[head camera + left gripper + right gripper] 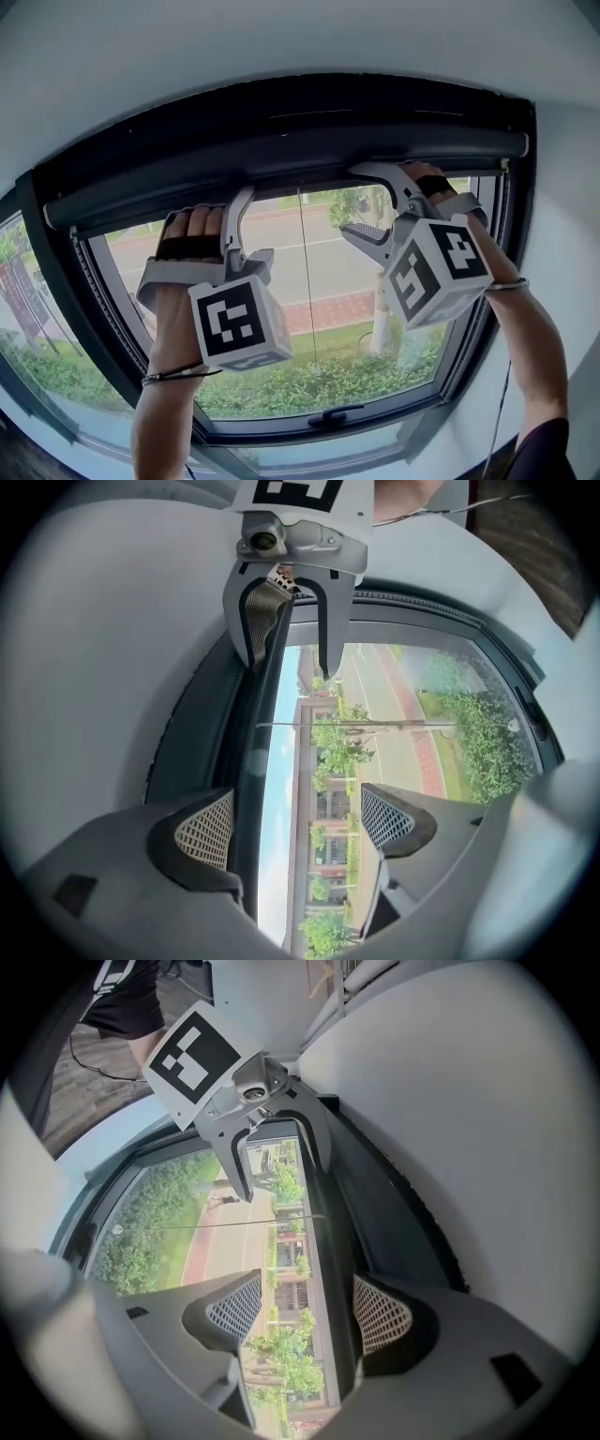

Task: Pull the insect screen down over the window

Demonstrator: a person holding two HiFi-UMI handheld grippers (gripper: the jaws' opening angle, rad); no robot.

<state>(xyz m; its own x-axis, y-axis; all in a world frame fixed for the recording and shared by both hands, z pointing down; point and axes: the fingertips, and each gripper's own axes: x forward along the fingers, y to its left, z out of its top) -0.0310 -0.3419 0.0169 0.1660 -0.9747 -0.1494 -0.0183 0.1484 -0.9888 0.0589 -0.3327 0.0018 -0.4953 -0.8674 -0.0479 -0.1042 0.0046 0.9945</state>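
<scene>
The insect screen is rolled up, and its dark pull bar (300, 155) lies along the top of the window frame (56, 281). In the head view my left gripper (253, 225) reaches up to the bar left of centre and my right gripper (352, 202) right of centre. Seen from the left gripper view, the bar (253, 780) runs between the open jaws of my left gripper (297, 824), close to one pad (206, 832). In the right gripper view the bar (339, 1269) also passes between the open jaws of my right gripper (309, 1312). Neither gripper clamps it.
A thin cord (305, 272) hangs down the middle of the pane. A window handle (336, 413) sits on the lower frame. White wall (281, 47) surrounds the window. Outside are a road, a brick path and green shrubs.
</scene>
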